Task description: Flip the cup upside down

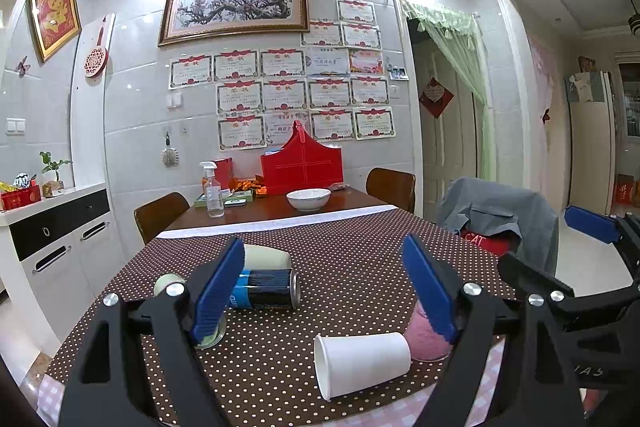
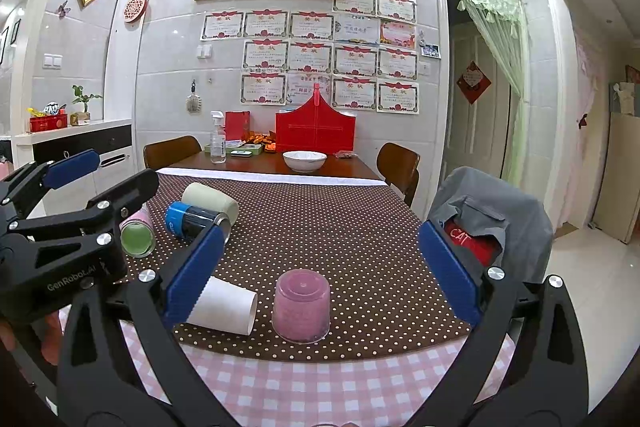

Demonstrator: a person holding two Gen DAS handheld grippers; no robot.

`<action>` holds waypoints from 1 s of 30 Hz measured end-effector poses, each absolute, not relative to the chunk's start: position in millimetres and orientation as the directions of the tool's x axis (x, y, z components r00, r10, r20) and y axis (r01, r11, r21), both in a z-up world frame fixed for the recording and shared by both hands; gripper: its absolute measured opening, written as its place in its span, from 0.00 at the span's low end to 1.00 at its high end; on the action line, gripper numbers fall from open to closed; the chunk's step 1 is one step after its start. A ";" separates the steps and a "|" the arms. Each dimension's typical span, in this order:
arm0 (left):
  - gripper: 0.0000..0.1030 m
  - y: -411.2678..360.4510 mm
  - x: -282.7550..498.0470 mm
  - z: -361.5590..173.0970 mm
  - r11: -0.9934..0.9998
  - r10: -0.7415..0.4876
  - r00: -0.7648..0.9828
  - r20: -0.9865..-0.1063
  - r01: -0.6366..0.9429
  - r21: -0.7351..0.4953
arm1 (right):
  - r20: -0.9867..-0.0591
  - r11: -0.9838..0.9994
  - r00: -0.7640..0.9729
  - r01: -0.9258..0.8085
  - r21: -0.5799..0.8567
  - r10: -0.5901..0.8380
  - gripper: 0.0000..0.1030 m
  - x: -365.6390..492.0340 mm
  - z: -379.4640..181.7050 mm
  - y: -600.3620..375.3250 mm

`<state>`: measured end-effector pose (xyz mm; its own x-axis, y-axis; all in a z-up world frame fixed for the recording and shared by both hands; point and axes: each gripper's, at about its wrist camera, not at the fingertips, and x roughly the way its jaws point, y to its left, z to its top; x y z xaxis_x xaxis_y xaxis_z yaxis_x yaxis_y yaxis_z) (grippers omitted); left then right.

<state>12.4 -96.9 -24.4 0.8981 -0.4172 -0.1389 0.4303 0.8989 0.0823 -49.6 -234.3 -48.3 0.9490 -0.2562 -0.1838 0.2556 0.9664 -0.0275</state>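
Pink plastic cup [image 2: 301, 306] stands mouth-down on the dotted brown cloth [image 2: 340, 227], near the front edge of the bench [image 2: 320, 379], directly ahead of the right tongs [image 2: 320, 279]. These tongs are spread wide and grip nothing. The left tongs [image 1: 328, 291] are equally wide apart and empty, aimed at a white paper cup [image 1: 362, 363] lying on its side just beside the pink one.

Further back lie a blue can [image 2: 198, 221], a cream cup [image 2: 210, 203] and a green-bottomed cup [image 2: 138, 237], all tipped over.

Risks noted:
- The paper cup is light and round; a pad touching one side first would likely roll it toward the bench edge or against the pink cup.
- Squeezing hard would likely crush its thin wall.
- The two tongs work close together and could collide.
- A careless sweep could topple the pink cup, which appears already finished.
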 end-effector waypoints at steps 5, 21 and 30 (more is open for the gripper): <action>0.77 -97.0 12.4 -24.4 0.899 -0.417 0.898 -0.139 0.430 0.083 | -0.184 0.966 0.949 0.255 -0.028 -0.256 0.93 -49.6 -48.2 -234.3; 0.77 -90.3 15.2 -24.6 0.899 -0.416 0.898 -0.141 0.430 0.085 | -0.187 0.966 0.948 0.255 -0.030 -0.256 0.93 -50.2 -50.8 -235.8; 0.77 -88.7 15.7 -25.1 0.899 -0.416 0.898 -0.143 0.430 0.085 | -0.188 0.966 0.948 0.255 -0.030 -0.256 0.93 -50.1 -50.6 -236.2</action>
<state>15.7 -88.7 -25.1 0.8983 -0.4157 -0.1426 0.4296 0.8990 0.0855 -50.1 -236.2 -50.6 0.9482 -0.2561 -0.1881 0.2551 0.9665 -0.0299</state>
